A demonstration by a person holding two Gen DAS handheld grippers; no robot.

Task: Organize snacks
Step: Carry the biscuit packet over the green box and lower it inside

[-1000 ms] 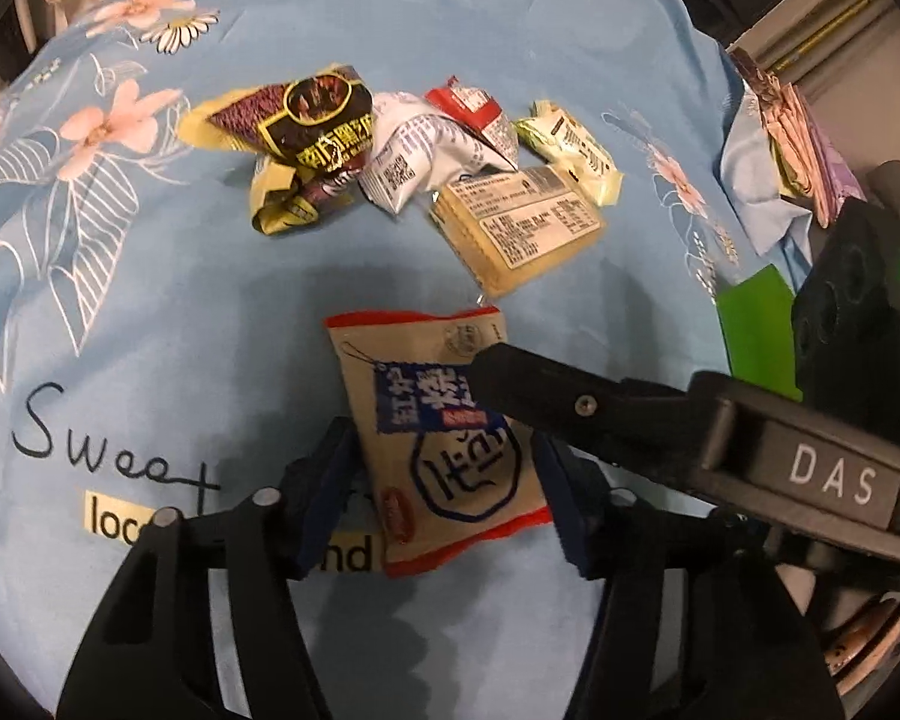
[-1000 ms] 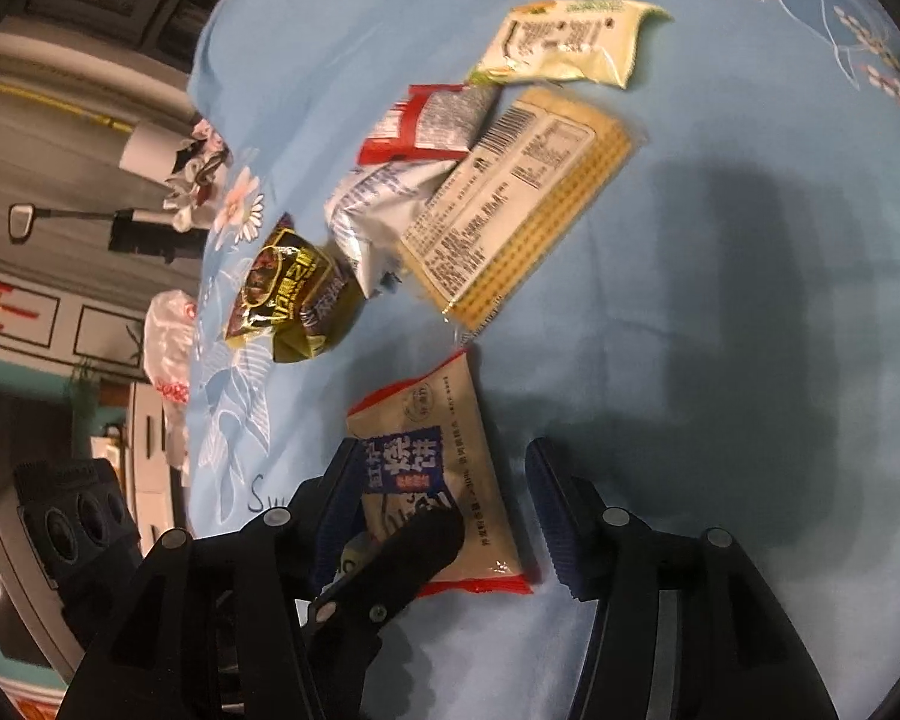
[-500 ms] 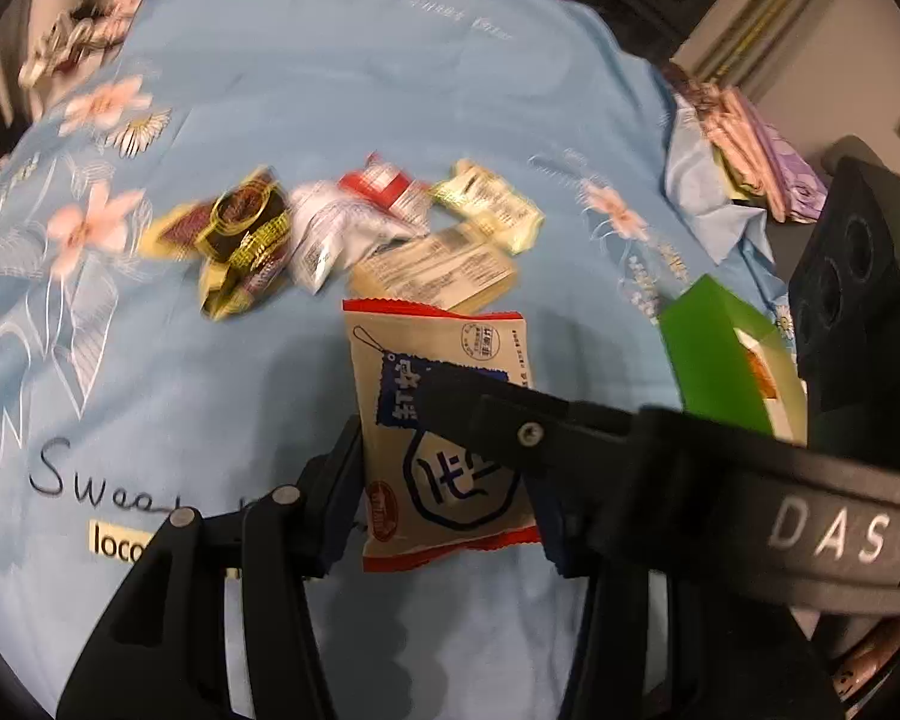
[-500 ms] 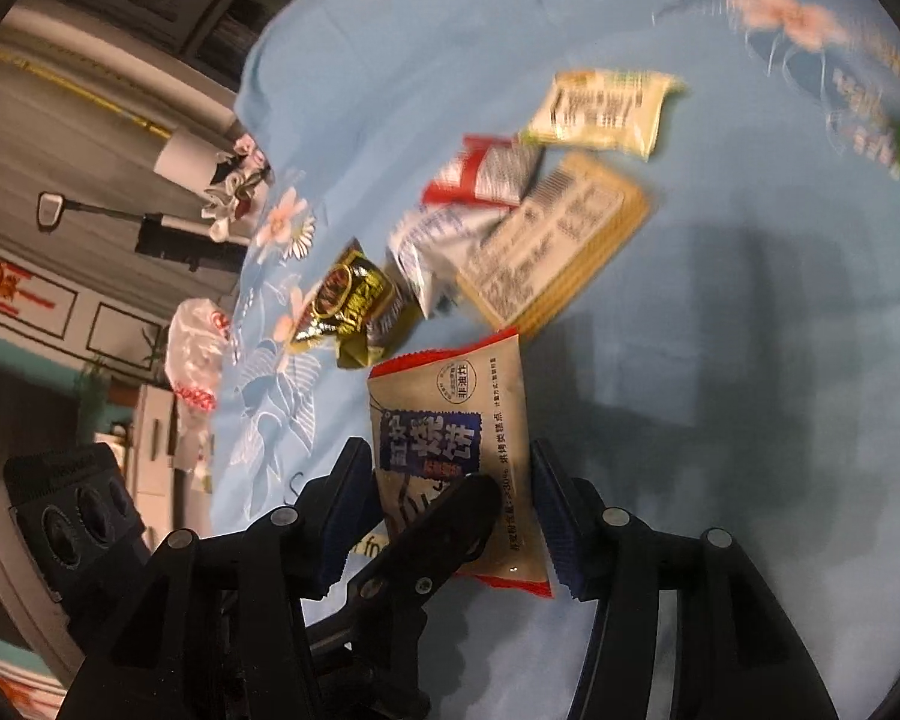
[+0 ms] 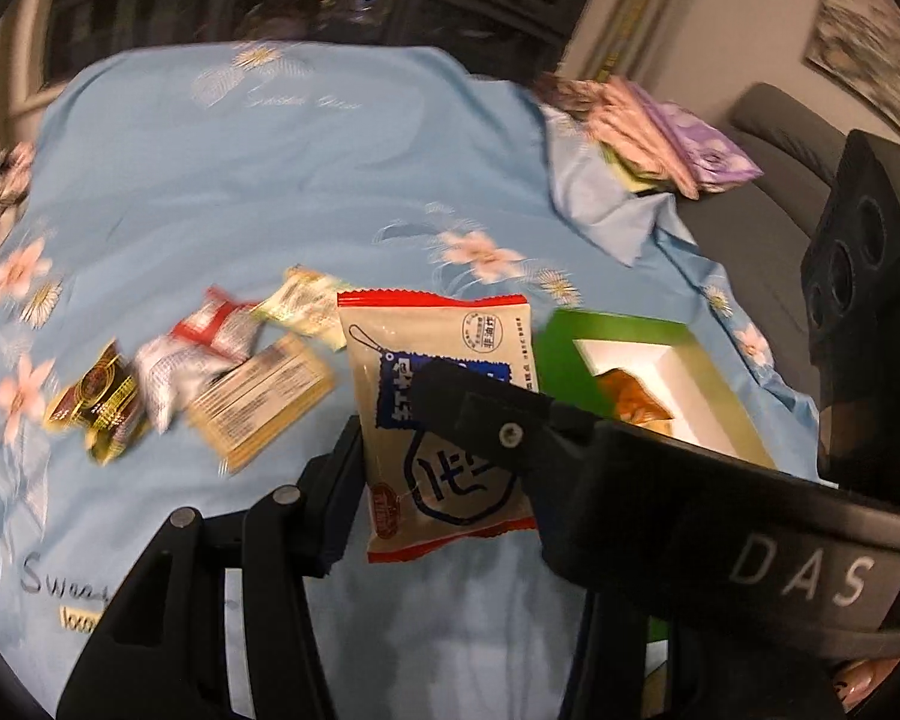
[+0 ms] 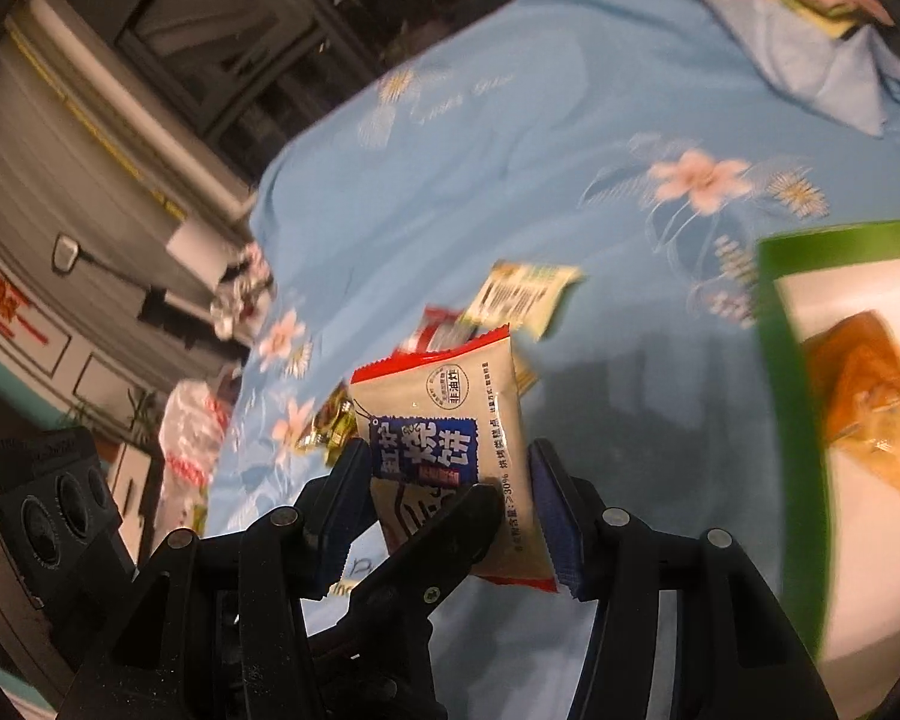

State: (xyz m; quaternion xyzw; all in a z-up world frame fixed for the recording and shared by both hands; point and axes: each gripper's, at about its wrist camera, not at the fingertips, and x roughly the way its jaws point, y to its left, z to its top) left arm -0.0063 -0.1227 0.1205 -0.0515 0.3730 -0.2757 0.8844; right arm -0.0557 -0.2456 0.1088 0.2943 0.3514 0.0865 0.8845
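A beige snack packet (image 5: 450,372) with red ends and a blue label hangs lifted above the blue cloth (image 5: 270,180). My left gripper (image 5: 444,498) is shut on its lower sides. In the right wrist view my right gripper (image 6: 453,510) also flanks the snack packet (image 6: 450,408), pads pressed on both edges. Each gripper's finger crosses in front of the packet in the other's view. To the right stands a green box (image 5: 618,324) with a white inside, holding an orange packet (image 5: 630,402). The green box (image 6: 786,420) fills the right edge of the right wrist view.
Loose snacks lie on the cloth at the left: a dark gold packet (image 5: 99,402), a white packet (image 5: 168,372), a red packet (image 5: 222,324), a pale green packet (image 5: 306,300) and a cracker pack (image 5: 264,396). Folded fabrics (image 5: 660,138) and a grey sofa (image 5: 780,138) lie beyond.
The left jaws closed onto the packet. Both grippers rose with it off the cloth and swung right, bringing the green box into view.
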